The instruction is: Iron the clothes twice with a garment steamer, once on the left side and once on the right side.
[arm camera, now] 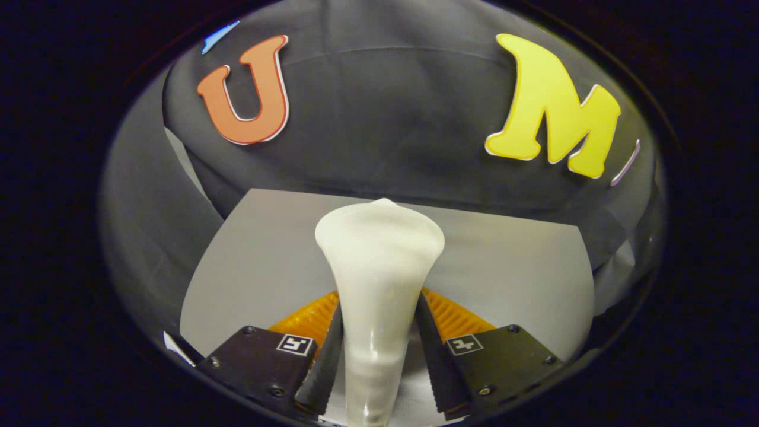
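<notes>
The garment steamer (pixel 379 279) is glossy cream-white, narrow at the handle and flaring to a broad rounded head. It points straight ahead from my hand-held gripper (pixel 378 350), whose two fingers press on its slim neck from both sides. The head hangs above a flat pale grey surface.
</notes>
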`<state>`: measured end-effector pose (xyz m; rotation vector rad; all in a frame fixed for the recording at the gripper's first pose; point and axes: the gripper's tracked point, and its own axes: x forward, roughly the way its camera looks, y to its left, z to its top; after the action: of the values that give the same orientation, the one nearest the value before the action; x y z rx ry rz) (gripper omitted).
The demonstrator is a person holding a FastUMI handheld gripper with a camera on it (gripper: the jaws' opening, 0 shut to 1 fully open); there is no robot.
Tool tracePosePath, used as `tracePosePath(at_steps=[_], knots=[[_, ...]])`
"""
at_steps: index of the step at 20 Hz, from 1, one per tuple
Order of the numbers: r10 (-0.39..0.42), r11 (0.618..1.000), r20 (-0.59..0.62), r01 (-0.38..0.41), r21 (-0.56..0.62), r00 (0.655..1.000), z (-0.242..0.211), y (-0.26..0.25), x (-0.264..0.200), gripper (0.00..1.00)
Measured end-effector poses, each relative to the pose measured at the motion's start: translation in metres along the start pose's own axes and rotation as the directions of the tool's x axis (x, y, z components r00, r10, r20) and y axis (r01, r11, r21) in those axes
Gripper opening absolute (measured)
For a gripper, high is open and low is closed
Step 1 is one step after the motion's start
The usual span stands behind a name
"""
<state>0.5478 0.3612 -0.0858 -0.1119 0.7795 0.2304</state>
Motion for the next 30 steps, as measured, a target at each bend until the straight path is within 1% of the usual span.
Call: tracePosePath(at_steps=[3,5,7,9,12,14,17,21,25,30], knots=[[-0.022,1.0,-0.012,0.022,0.008,1.0,-0.003,0.0,0.001,0.67],[-0.027,1.0,-0.011,0.027,0.014,1.0,-0.003,0.0,0.0,0.64],[-0.017,0.999,-0.003,0.017,0.033,1.0,-0.002,0.0,-0.002,0.59],[0.01,0.998,0.01,-0.011,0.066,1.0,-0.002,0.001,-0.004,0.55],[0.023,0.997,0.075,-0.028,0.068,0.997,0.005,-0.008,-0.019,0.53],[0.046,0.995,0.136,-0.057,0.076,0.99,0.013,-0.008,-0.042,0.53],[0.081,0.991,0.23,-0.103,0.082,0.97,0.02,-0.011,-0.083,0.53],[0.125,0.981,0.35,-0.168,0.094,0.928,0.014,-0.02,-0.136,0.53],[0.14,0.968,0.43,-0.214,0.129,0.892,-0.005,-0.033,-0.177,0.53],[0.185,0.952,0.499,-0.28,0.122,0.847,-0.047,-0.043,-0.224,0.52]])
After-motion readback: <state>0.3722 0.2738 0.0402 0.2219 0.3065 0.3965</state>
